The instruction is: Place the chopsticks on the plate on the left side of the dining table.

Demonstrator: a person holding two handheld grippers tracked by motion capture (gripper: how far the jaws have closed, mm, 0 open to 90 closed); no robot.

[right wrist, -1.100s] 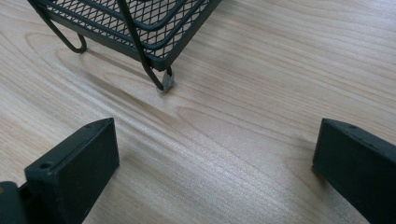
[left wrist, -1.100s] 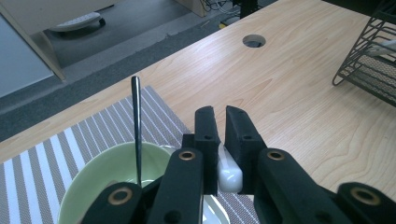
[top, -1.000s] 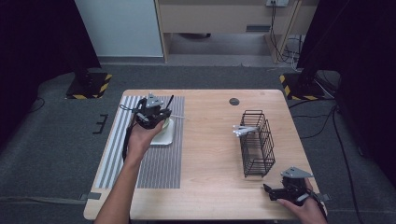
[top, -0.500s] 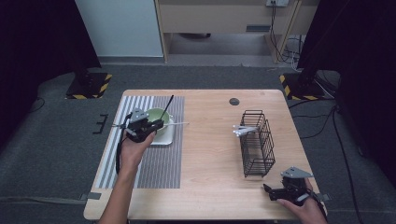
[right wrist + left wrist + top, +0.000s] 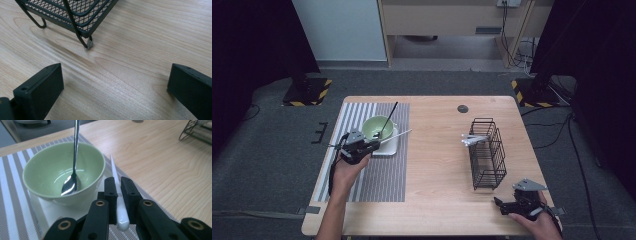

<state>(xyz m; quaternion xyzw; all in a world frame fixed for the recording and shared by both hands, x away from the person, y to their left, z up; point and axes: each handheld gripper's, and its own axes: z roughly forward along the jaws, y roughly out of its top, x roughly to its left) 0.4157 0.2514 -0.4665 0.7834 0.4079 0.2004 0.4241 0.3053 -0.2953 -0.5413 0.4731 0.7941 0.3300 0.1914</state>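
My left gripper (image 5: 373, 144) (image 5: 119, 182) is shut on a slim white utensil (image 5: 398, 135) (image 5: 114, 172) with a pointed tip. It holds the utensil low, just right of a pale green bowl (image 5: 375, 128) (image 5: 50, 170). The tip points away over the striped placemat's (image 5: 377, 175) (image 5: 10, 195) edge. A metal spoon (image 5: 388, 117) (image 5: 75, 152) leans in the bowl, which stands on a white square tray (image 5: 390, 149) (image 5: 50, 212). Near the table's front right corner my right gripper (image 5: 499, 204) (image 5: 115, 82) rests open, nothing between its jaws.
A black wire basket (image 5: 487, 155) (image 5: 75, 10) stands on the right half of the wooden table (image 5: 437, 165), just ahead of the right gripper. Pale utensil handles (image 5: 474, 140) stick out of its top left. A small dark round disc (image 5: 462, 108) sits near the far edge.
The left gripper has sunk and come back toward the person and leftward, from over the bowl to beside the tray, still holding the white utensil. The right gripper has kept still.
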